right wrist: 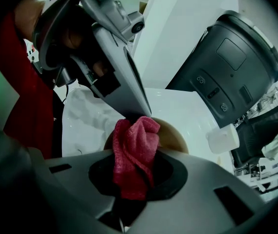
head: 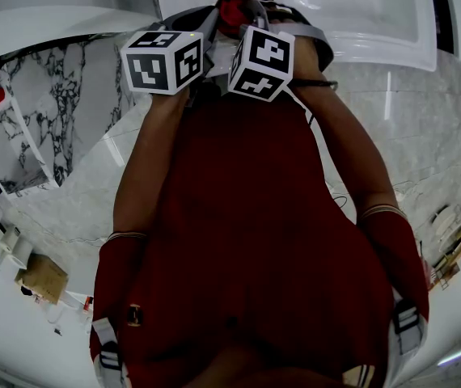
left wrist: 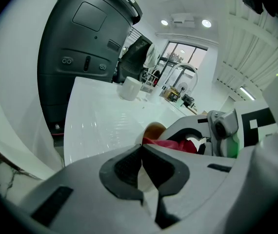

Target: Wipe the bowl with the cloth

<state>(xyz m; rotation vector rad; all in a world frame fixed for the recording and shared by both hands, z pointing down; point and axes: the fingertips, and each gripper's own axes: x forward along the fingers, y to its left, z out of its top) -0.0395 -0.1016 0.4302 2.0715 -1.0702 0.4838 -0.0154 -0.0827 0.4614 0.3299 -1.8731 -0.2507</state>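
Observation:
A tan bowl (right wrist: 174,136) stands on a white counter (left wrist: 100,123). My left gripper (left wrist: 141,150) is shut on the bowl's rim, and a pale strip of the wall shows between its pads. In the left gripper view the bowl (left wrist: 153,129) peeks out just beyond the jaws. The right gripper (right wrist: 131,179) is shut on a bunched red cloth (right wrist: 134,150), whose top end lies against the bowl's near rim, right under the left gripper's tip. In the head view both marker cubes sit side by side at the top, with the cloth (head: 230,10) between them.
A large black appliance (right wrist: 231,62) stands at the counter's far side, also seen in the left gripper view (left wrist: 80,48). A white cup (right wrist: 223,138) sits near it. My red-sleeved arms fill most of the head view.

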